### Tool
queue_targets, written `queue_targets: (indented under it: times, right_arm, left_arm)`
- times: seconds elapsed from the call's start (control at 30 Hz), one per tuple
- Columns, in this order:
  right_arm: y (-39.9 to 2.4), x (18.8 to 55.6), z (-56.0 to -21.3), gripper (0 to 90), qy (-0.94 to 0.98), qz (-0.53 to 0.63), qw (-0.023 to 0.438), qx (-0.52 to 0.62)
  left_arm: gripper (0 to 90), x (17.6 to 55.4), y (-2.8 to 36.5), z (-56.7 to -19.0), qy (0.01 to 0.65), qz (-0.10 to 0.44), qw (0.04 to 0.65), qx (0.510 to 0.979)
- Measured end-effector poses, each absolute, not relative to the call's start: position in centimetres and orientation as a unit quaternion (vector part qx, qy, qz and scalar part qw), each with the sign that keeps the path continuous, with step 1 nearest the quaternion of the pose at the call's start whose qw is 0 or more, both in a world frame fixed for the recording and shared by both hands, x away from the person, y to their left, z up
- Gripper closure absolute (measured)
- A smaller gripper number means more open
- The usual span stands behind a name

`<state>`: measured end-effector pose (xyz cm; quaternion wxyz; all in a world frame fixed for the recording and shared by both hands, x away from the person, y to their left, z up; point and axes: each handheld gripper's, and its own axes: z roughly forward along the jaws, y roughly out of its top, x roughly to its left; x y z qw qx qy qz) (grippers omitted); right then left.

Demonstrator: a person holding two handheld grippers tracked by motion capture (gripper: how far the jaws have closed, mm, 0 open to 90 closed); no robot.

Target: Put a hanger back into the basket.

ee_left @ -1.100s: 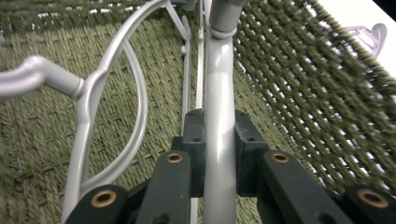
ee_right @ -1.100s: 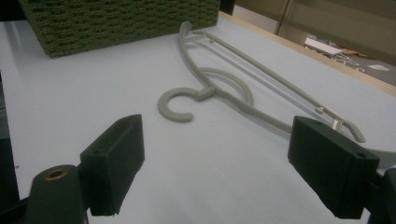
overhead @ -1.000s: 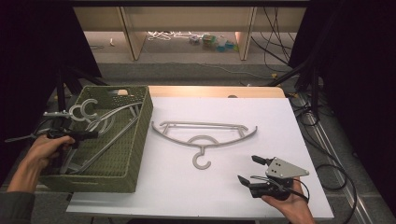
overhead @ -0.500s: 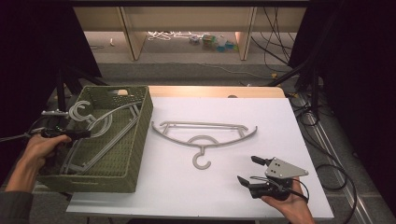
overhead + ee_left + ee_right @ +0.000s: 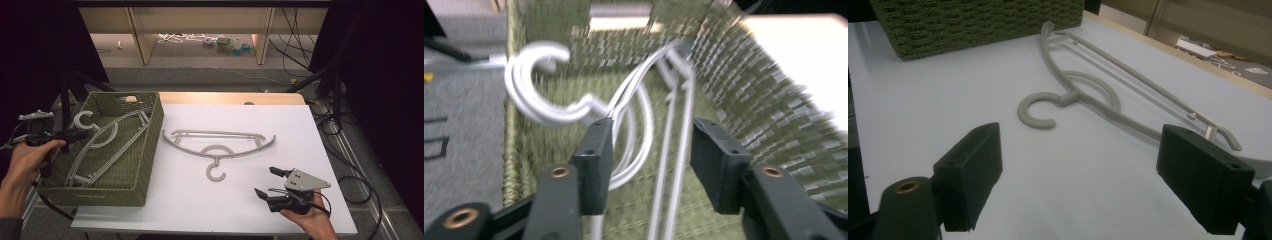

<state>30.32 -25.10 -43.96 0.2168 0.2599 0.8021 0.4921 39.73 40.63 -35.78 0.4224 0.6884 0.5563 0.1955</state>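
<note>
- Left gripper (image 5: 75, 134): jaws have just been opening, gripping nothing, above hangers (image 5: 107, 142) in the basket (image 5: 150, 150).
- Right gripper (image 5: 267, 182): wide open, empty.
- Table hanger (image 5: 220, 145): judged light, rigid, slippery plastic; grasp at hook neck.

White board (image 5: 200, 195): bare surface, clean, laid flat. A wooden tabletop (image 5: 225, 98) shows as a strip along the board's far edge. Beyond the board, across grey floor (image 5: 210, 75), stands a wooden shelf unit (image 5: 140, 30); under it lie a tangle of white cord (image 5: 177, 38) and some coloured items (image 5: 230, 45), too small to identify. Black stand legs (image 5: 330, 75) rise off the board's far right corner, another stand (image 5: 65, 95) well off its left. Black cables (image 5: 350, 175) loop on the floor beside the board's right edge.
</note>
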Motion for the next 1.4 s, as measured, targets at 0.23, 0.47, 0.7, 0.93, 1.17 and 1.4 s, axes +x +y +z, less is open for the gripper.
queue_targets:
  times: [0.23,0.47,0.7,0.93,1.17,1.4]
  right_arm:
    - [-25.0,30.3,-44.0,19.2,0.803,0.491,0.216,0.261]
    - [-24.9,30.2,-44.1,18.7,0.802,0.491,0.219,0.26]
    - [-24.8,30.3,-44.3,18.1,0.803,0.489,0.217,0.262]
    - [-24.8,30.2,-44.3,17.9,0.802,0.491,0.216,0.261]
    - [-24.7,30.3,-44.5,17.8,0.8,0.495,0.216,0.262]
    - [-24.7,30.4,-44.6,17.6,0.796,0.502,0.215,0.263]
  left_arm:
    - [38.5,36.2,38.0,-33.3,0.52,0.185,0.472,0.687]
    - [29.5,33.4,34.6,-32.7,0.476,0.188,0.517,0.686]
    - [23.9,31.1,30.2,-33.0,0.444,0.189,0.546,0.684]
    - [23.8,30.3,26.7,-34.3,0.415,0.178,0.548,0.704]
    - [23.6,30.4,24.0,-36.2,0.402,0.16,0.559,0.708]
    - [23.0,30.4,20.9,-38.1,0.375,0.173,0.574,0.707]
